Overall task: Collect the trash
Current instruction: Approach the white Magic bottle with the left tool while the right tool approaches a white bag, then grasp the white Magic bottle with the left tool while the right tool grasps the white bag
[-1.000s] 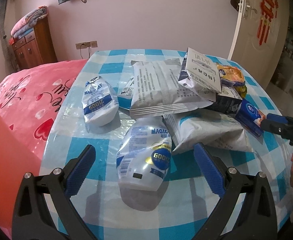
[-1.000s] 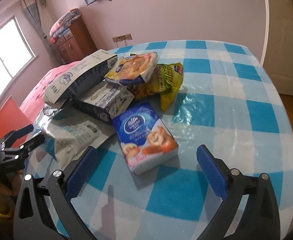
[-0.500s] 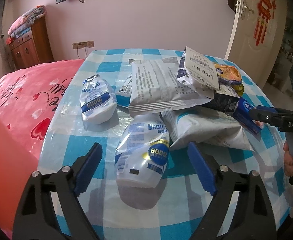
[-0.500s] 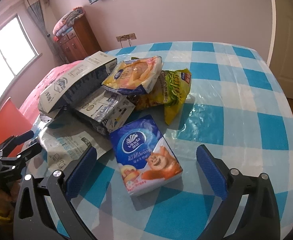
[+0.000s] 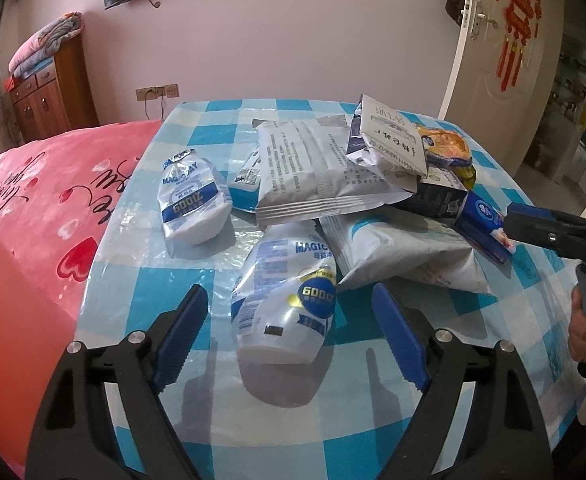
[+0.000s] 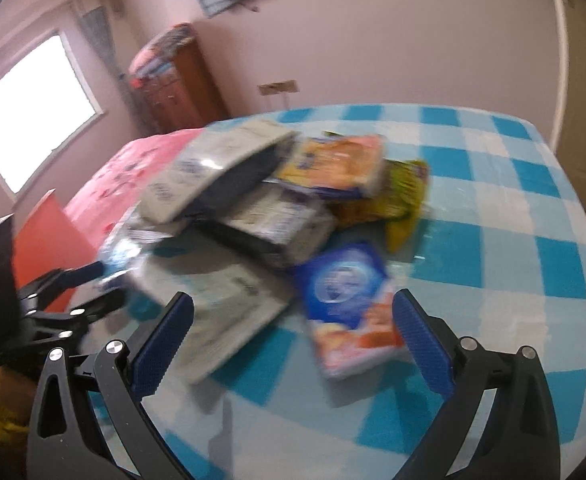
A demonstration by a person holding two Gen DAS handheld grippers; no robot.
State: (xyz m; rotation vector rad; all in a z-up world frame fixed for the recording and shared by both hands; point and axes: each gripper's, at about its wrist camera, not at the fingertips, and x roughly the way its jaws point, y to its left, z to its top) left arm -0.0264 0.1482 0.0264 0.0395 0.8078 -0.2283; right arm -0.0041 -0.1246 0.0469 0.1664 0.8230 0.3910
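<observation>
**Supervisor:** Report on the left side. What lies in front of you?

**Operator:** My left gripper (image 5: 289,328) stands wide over the checked table (image 5: 413,420), with its blue pads clear on either side of a crumpled white yoghurt pouch (image 5: 289,300). Nothing is held. The pouch lies flat on the cloth, its top tucked under a grey foil bag (image 5: 313,176) at the edge of the trash pile (image 5: 373,184).

**Supervisor:** How do you expect it to handle?

**Operator:** In my judgement it is light, soft and empty. The glossy film looks slippery and will buckle under pressure. I would take it across the broad lower body, where the jaws already line up, not at the thin neck. Pulling it could drag the foil bag along.

**Supervisor:** And the right side?

**Operator:** My right gripper (image 6: 293,340) is open too, with nothing between the pads. The view is blurred. A blue tissue pack (image 6: 349,312) lies flat just ahead of the right-hand pad, near the pile. I judge it soft but bulkier, best gripped across its short sides.
</observation>
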